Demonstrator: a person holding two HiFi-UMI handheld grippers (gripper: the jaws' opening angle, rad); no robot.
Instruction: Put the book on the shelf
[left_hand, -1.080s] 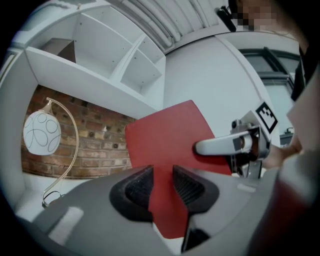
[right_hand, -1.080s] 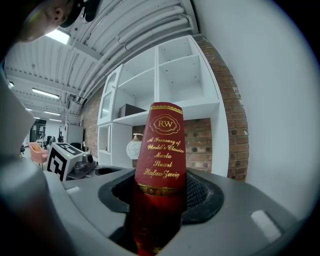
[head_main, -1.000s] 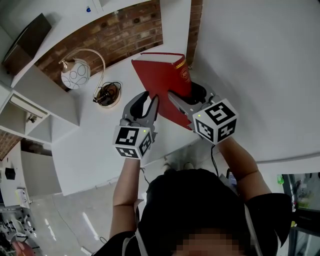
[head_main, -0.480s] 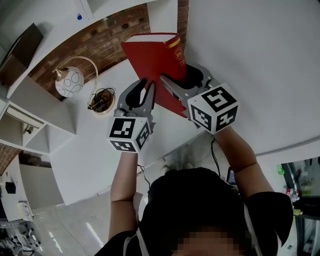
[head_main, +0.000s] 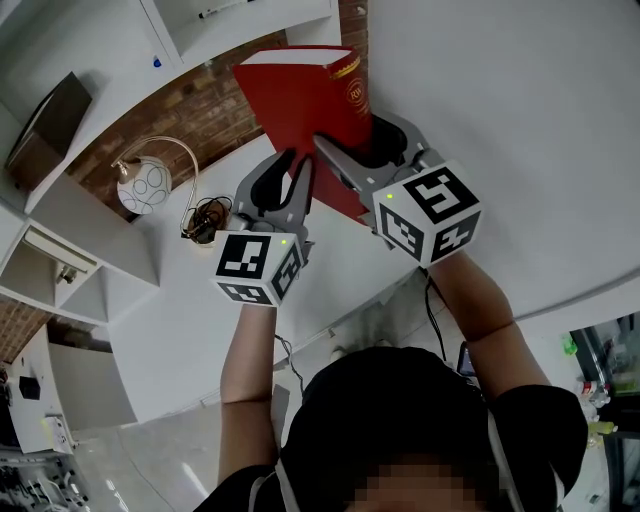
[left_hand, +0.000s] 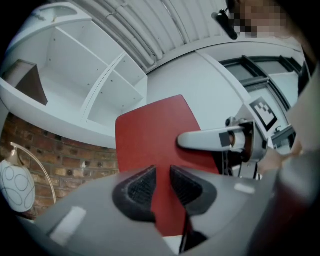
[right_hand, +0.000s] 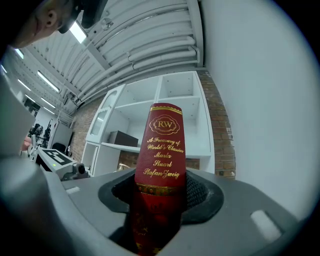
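A red hardback book (head_main: 310, 100) with gold lettering on its spine stands upright in my right gripper (head_main: 350, 140), which is shut on its lower part. In the right gripper view the spine (right_hand: 162, 150) rises between the pads, in front of the white shelf unit (right_hand: 170, 107). My left gripper (head_main: 298, 165) hovers just left of the book, tips close to the cover. Its jaws have just been closing and stand shut, with nothing between the pads (left_hand: 142, 187). Behind their slit, the left gripper view shows the red cover (left_hand: 150, 135) and the right gripper's finger (left_hand: 200, 140) across it.
A white shelf unit (head_main: 180, 30) with open compartments stands ahead, one holding a dark box (head_main: 50, 115). Below it run a brick wall (head_main: 200, 95) and a white desk (head_main: 200, 300) with a globe lamp (head_main: 145, 185). A white wall (head_main: 520, 120) stands at right.
Both grippers and the book have risen toward the shelf unit. The left jaws have narrowed from a small gap to shut. The right grip on the book is unchanged.
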